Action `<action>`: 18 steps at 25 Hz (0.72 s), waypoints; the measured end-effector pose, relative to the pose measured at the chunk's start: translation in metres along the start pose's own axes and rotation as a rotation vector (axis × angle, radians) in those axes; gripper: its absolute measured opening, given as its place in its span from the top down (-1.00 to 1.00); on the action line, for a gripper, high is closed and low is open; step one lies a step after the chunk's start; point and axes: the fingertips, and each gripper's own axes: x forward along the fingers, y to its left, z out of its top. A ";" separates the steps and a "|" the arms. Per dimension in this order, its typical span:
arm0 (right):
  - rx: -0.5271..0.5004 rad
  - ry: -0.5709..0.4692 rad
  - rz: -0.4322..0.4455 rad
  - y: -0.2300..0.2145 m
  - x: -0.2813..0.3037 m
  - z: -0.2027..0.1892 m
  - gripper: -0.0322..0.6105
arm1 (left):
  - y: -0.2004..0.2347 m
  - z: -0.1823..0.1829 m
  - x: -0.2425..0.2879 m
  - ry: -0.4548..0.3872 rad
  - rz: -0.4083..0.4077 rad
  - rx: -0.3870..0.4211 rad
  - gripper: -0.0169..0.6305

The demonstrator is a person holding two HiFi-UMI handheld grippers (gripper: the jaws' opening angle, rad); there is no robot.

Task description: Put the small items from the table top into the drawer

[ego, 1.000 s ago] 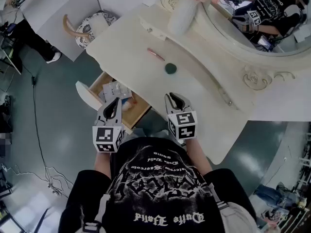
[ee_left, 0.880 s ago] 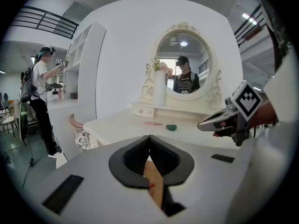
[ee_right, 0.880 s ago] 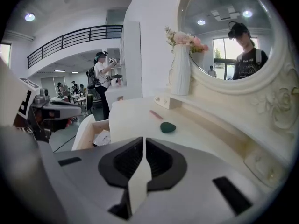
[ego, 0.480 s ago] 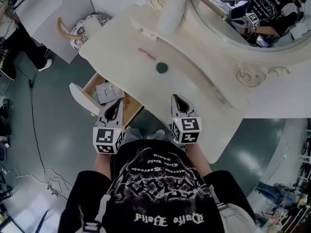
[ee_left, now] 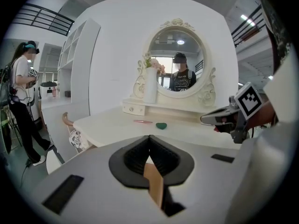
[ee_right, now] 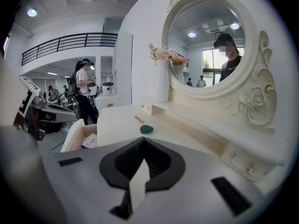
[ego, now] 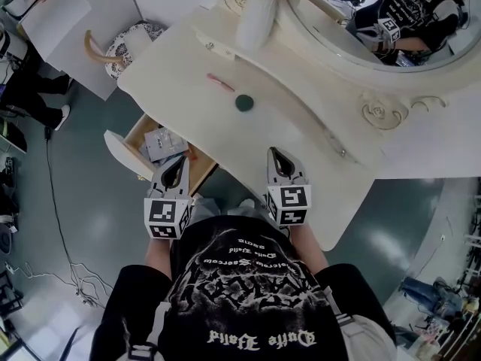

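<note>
A green teardrop-shaped sponge (ego: 243, 102) (ee_right: 146, 129) (ee_left: 161, 125) and a thin pink stick (ego: 220, 82) (ee_right: 138, 119) (ee_left: 143, 122) lie on the cream dressing table (ego: 301, 164). The open drawer (ego: 135, 138) (ee_right: 74, 135) at the table's left front holds papers (ego: 160, 143). My left gripper (ego: 181, 159) (ee_left: 149, 136) hangs shut and empty at the drawer's near right corner. Over the table's front edge, well short of the sponge, my right gripper (ego: 275, 152) (ee_right: 143, 139) is shut with nothing in it.
A white vase with flowers (ego: 255, 17) and a round mirror (ego: 376, 21) stand at the table's back. A patterned stool (ego: 131, 43) sits left of the table. Another person (ee_left: 21, 101) stands farther left. Cables (ego: 56, 201) lie on the floor.
The right gripper's small gap has closed. Both grippers have drawn back a little from the table and drawer; the left one no longer hangs over the papers.
</note>
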 end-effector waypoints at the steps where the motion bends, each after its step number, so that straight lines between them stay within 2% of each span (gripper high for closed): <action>1: -0.002 0.000 -0.001 -0.002 -0.001 -0.001 0.88 | -0.001 0.000 0.000 0.002 0.001 0.007 0.90; 6: -0.007 0.004 0.002 -0.007 -0.004 -0.003 0.88 | -0.008 0.002 0.002 0.013 -0.010 0.042 0.90; 18: -0.072 0.004 0.033 -0.004 -0.004 -0.005 0.88 | -0.012 0.001 0.006 0.018 -0.010 0.046 0.90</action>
